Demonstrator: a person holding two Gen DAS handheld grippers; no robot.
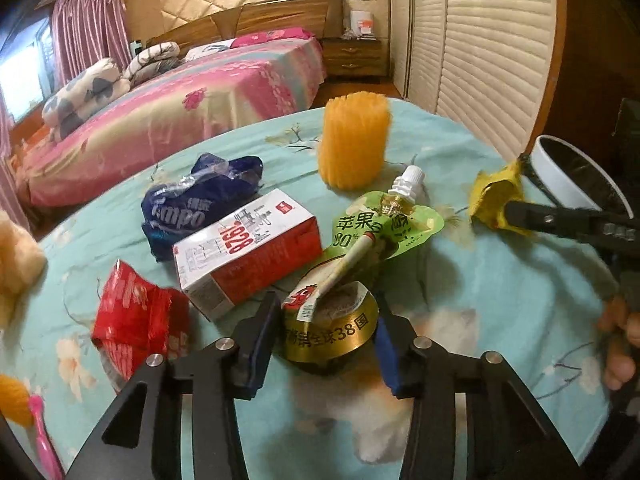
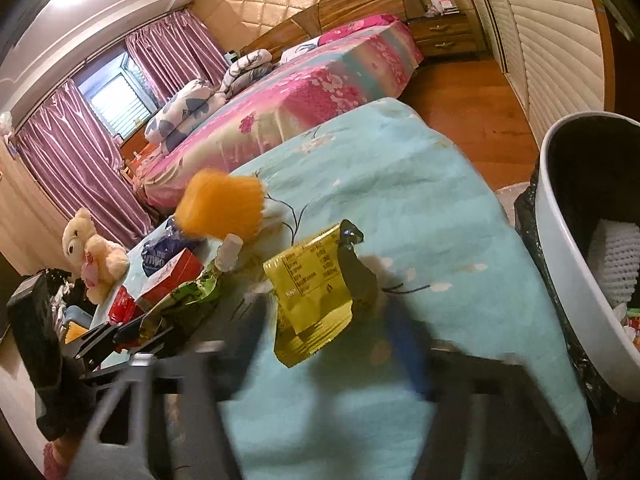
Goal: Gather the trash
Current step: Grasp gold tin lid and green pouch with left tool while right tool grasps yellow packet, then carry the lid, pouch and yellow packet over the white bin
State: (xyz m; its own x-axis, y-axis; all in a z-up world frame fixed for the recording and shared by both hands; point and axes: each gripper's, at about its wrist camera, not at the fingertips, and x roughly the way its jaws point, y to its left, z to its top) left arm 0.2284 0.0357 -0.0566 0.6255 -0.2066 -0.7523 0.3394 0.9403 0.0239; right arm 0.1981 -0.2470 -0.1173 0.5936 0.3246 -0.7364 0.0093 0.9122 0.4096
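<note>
Claws: left (image 1: pixel 326 336) straddles gold can (image 1: pixel 332 330); right (image 2: pixel 332 340) pinches yellow wrapper (image 2: pixel 310 280).

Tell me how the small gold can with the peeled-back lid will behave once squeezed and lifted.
The small round gold can looks rigid, so it should hold its shape between the left hand-held gripper fingers. Its curved wall may slip. The peeled-back foil lid looks floppy, and visible contents could spill if tilted.

Left tool (image 1: pixel 326 344) straddles gold can (image 1: pixel 332 330).
</note>
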